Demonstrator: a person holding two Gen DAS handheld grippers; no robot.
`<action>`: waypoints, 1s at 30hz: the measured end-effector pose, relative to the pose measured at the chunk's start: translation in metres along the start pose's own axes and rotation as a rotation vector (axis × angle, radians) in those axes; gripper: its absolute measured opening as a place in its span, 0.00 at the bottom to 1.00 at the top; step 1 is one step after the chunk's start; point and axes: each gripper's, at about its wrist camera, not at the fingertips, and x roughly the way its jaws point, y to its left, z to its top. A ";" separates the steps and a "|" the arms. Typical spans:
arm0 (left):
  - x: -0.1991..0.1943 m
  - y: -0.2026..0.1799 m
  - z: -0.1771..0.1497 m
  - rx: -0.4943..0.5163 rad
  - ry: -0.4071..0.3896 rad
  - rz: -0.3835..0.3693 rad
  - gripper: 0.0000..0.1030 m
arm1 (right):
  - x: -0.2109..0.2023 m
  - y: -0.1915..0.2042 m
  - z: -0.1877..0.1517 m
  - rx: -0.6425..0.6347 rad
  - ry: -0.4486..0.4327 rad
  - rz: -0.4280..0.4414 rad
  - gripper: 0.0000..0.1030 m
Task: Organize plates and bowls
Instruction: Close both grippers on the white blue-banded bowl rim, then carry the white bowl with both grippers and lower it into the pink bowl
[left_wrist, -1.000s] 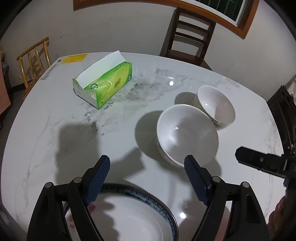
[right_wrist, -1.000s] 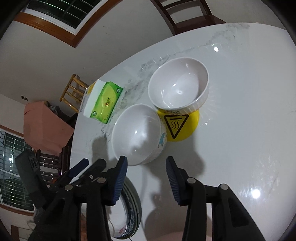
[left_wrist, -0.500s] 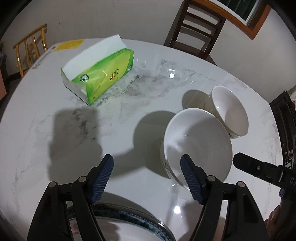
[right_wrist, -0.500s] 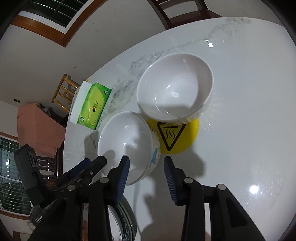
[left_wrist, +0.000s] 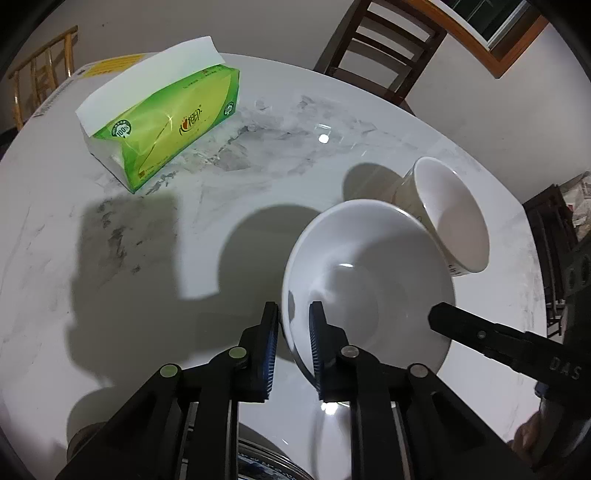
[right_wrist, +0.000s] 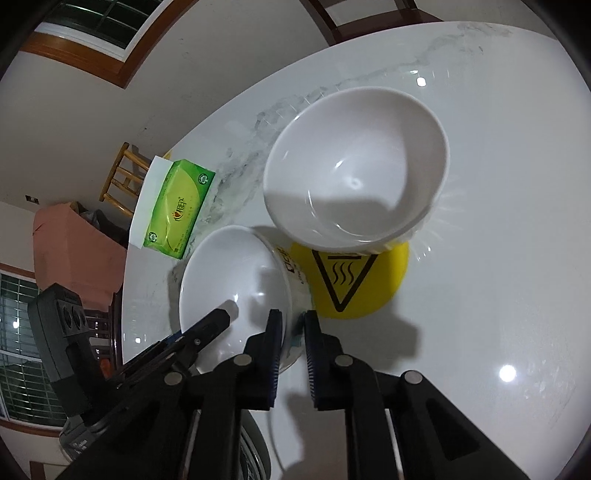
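On marble table (left_wrist: 110, 295), both claws pinch near bowl (left_wrist: 369, 280) rim.

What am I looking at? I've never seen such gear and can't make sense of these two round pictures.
There is no robot here. A person holds a two-finger gripper in each hand, and a wide-angle camera on each one looks along its fingers. One picture comes from the left gripper, the other from the right gripper. On the white table are a tissue pack, a far bowl standing partly on a yellow warning disc, a near bowl, and a plate at the bottom edge. Both grippers are shut on the near bowl's rim, one on each side.
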 end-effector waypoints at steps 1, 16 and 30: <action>0.000 0.001 -0.001 -0.009 0.005 -0.007 0.12 | -0.002 0.000 -0.001 -0.003 -0.002 0.004 0.12; -0.101 -0.027 -0.063 0.032 -0.093 -0.102 0.15 | -0.098 0.008 -0.073 -0.039 -0.100 0.117 0.11; -0.149 -0.085 -0.149 0.156 -0.089 -0.180 0.19 | -0.165 -0.035 -0.164 -0.029 -0.131 0.087 0.11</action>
